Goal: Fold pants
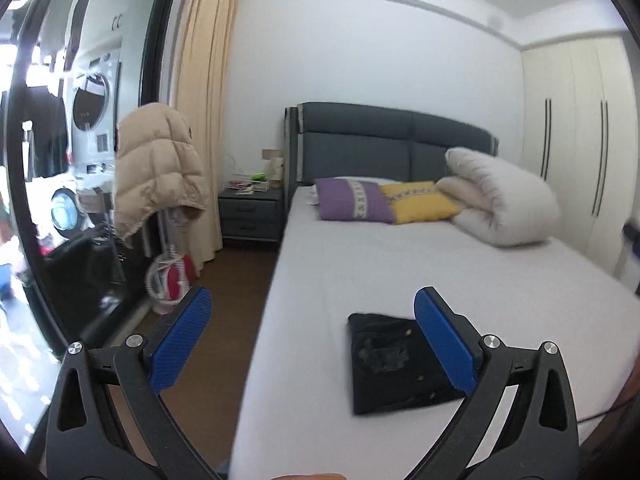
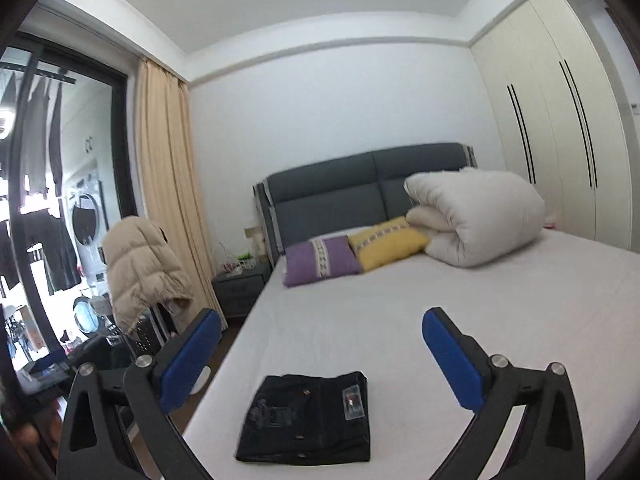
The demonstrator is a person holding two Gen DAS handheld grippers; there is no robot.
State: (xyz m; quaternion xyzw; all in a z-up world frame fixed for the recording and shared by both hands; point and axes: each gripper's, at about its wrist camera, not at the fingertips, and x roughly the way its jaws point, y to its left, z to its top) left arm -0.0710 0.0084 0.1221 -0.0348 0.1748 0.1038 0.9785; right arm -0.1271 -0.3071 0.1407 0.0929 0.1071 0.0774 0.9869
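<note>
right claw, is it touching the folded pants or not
Apart. The right wrist view shows the right claw open, raised above the bed; the folded pants lie flat between its fingers, unpinched.

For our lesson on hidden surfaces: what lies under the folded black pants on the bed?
The folded black denim pants lie flat on the white bedsheet, which shows bare all round them. The patch of sheet directly beneath, and the pants' own lower layers, are covered and cannot be seen.

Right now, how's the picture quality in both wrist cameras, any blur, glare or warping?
Left wrist view: strong fisheye bending, blown-out glare in the glass door, headboard slightly smeared. Right wrist view: same warping, wardrobe lines curve, folded pants fairly sharp, soft even light.
</note>
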